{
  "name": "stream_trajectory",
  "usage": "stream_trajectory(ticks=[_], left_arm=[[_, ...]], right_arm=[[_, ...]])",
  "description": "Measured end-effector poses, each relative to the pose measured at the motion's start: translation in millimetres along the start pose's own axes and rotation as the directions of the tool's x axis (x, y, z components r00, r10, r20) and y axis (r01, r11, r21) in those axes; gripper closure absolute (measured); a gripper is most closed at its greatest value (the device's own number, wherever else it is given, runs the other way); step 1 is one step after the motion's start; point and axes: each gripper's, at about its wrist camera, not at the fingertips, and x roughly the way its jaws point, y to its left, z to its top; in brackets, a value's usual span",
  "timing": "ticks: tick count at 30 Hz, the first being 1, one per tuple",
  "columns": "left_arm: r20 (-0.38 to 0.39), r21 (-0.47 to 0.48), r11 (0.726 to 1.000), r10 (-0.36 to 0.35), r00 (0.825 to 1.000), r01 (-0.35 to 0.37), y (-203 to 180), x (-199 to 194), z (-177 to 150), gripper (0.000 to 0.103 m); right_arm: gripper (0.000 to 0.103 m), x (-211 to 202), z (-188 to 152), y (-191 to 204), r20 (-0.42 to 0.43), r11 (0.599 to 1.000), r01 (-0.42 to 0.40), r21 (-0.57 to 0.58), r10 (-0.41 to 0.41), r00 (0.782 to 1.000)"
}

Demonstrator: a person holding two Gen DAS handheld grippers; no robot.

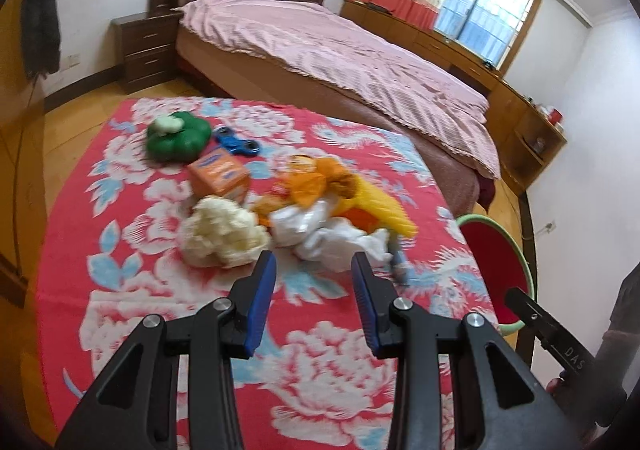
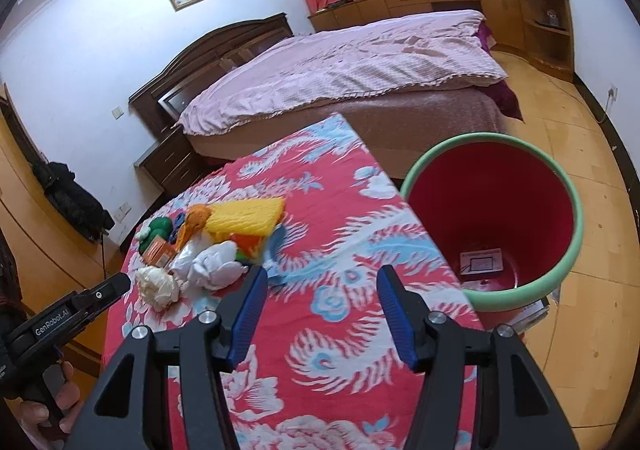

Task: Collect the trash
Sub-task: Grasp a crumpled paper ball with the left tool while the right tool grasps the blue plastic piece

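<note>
My left tongs (image 1: 314,270) are wide open and hold nothing. The white crumpled trash (image 1: 320,230) lies on the red flowery cloth (image 1: 160,314), just past their tips. My right tongs (image 2: 322,290) are open and empty too. The trash (image 2: 208,262) sits off to their left. The red bin (image 2: 560,270) stands beside the table on the right.
</note>
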Motion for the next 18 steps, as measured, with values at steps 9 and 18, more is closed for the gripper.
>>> stream_trajectory(ticks=[9,18], left_arm=[[0.002,-0.073,0.996,0.048,0.999,-0.048,39.9,2.2,-1.6,0.058],[-0.035,-0.099,0.992,0.081,0.996,-0.084,61.1,30.1,4.7,0.055]], right_arm=[[0.039,17.0,-4.3,27.1,-0.024,0.999,-0.012,-0.041,0.011,1.000],[0.038,51.0,-5.3,39.5,-0.084,0.996,0.002,-0.092,-0.009,0.996]])
